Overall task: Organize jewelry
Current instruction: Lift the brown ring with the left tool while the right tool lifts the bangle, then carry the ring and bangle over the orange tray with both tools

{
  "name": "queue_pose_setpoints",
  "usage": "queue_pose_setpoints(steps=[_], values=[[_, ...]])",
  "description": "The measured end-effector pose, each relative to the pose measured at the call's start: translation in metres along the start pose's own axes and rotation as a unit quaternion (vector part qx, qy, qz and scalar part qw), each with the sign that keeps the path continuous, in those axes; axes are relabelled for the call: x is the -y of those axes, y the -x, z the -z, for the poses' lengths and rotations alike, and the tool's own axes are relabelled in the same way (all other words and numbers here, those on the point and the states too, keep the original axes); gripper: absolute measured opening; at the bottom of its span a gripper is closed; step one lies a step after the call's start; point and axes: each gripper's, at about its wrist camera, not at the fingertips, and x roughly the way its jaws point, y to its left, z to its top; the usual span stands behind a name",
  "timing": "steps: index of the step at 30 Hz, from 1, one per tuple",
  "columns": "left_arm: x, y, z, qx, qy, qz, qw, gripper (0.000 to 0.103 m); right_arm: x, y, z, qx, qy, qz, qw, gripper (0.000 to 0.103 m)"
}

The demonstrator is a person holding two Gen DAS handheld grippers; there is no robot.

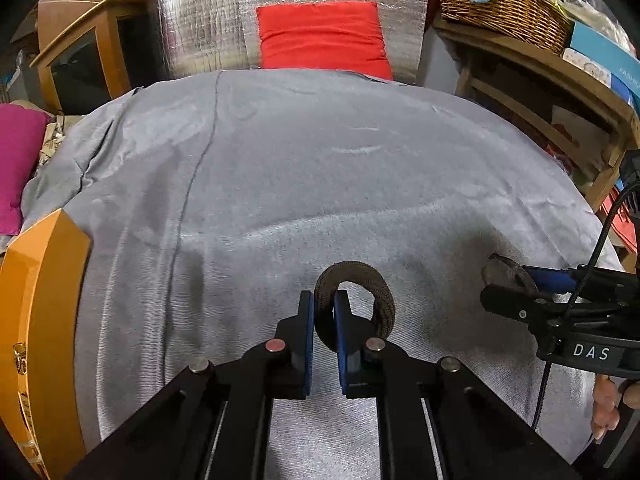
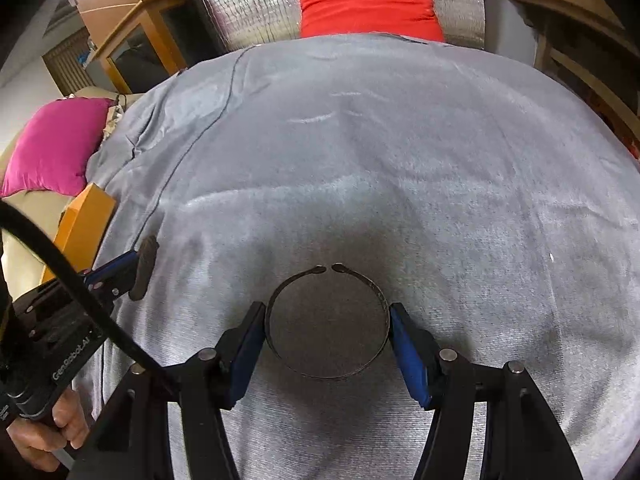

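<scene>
My left gripper (image 1: 323, 300) is shut on a thick dark braided bracelet (image 1: 360, 280), which it holds upright above the grey cloth (image 1: 280, 160). The same gripper shows at the left in the right wrist view (image 2: 136, 268) with the bracelet (image 2: 144, 264) edge-on. My right gripper (image 2: 326, 316) is closed on the two sides of a thin dark metal cuff bangle (image 2: 296, 368), whose open ends point away from me. In the left wrist view the right gripper (image 1: 504, 280) is at the right with the bangle (image 1: 500, 270) between its fingers.
An orange box (image 1: 44, 320) stands at the left edge of the cloth. A red cushion (image 1: 324, 36) leans on the silver foil backing at the far end. A pink cushion (image 2: 56, 144) lies at the left. A wooden shelf with a wicker basket (image 1: 500, 4) stands at the right.
</scene>
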Motion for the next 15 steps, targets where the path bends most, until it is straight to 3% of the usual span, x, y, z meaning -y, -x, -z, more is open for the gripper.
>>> queue_pose_setpoints(steps=[15], values=[[-0.031,0.027,0.001,0.028,0.017,-0.033,0.9989,0.010,-0.026,0.008,-0.004,0.034,0.013,-0.022,0.999,0.064]])
